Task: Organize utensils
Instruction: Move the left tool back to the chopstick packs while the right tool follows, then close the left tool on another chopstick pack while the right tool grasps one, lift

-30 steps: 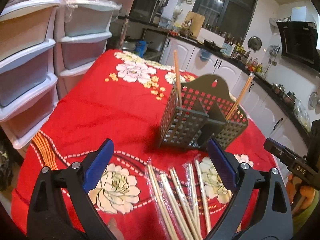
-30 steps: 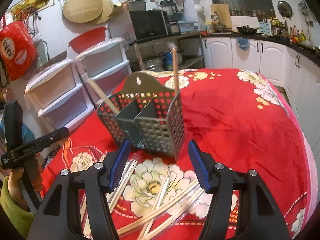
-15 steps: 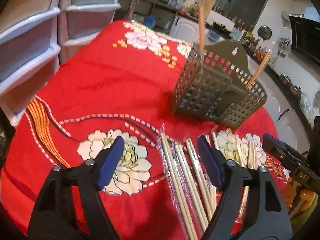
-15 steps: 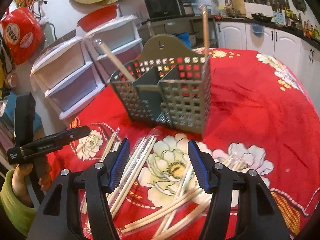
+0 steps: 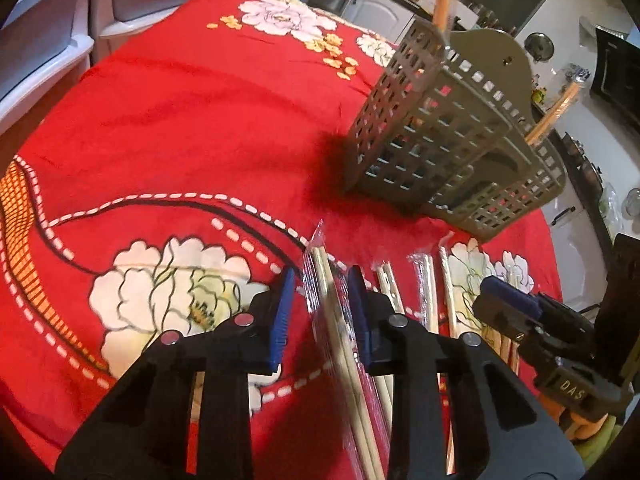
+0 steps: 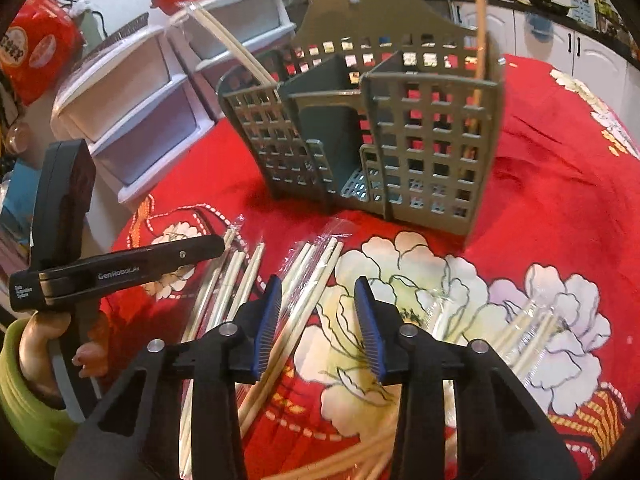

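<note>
One wrapped chopstick pair between left tongs.

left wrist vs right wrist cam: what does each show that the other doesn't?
Left wrist only: the left gripper from behind, its jaws just closing around a wrapped chopstick pair, pads not clearly pressing yet; dark window and range hood.

Right wrist only: the right gripper from behind, jaws closing with chopsticks between them, untouched; hand in a green sleeve; red bag; the holder's empty middle compartment.

Both: grey holder with two upright chopstick pairs, loose wrapped chopsticks, red floral cloth, plastic drawers.
</note>
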{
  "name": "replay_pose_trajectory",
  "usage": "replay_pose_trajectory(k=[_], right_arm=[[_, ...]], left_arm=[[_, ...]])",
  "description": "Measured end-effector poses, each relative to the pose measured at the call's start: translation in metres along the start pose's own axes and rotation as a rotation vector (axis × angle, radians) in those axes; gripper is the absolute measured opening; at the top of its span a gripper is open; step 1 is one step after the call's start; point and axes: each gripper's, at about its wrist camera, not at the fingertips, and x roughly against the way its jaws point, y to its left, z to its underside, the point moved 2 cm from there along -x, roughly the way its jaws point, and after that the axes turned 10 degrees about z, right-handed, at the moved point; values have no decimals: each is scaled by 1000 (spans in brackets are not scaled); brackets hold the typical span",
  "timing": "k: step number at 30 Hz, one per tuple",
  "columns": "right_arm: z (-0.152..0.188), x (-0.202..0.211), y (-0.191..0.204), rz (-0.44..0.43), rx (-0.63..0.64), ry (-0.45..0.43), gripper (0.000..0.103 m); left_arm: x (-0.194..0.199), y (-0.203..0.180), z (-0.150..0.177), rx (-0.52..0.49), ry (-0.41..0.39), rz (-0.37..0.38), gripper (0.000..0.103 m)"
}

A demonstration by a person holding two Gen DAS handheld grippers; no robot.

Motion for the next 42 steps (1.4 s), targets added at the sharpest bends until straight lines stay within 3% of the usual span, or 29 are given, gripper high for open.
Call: replay_pose_trajectory(k=[15,22,25,27,35,42], right_arm=[[-21,-42,-3,31,-62,92,29],[-32,-50,-4,39,-93,93,26],[-34,-51,-5,51,-92,86,20],[-35,-51,-10,49,-104,80,11],[-35,-19,-22,-5,-129,11,6],[-43,31,-13,-37,-60,-99,6]], left_arm=[[-17,7,-24,14,28,-24,17],[-21,12,-29,7,28,-36,5],[-20,16,-30,11,27,-29,2],[-18,18,-30,15,28,-19,0],[7,14,-31,4,-26,8,0],[44,-6,-35,-46,-111,16,0]])
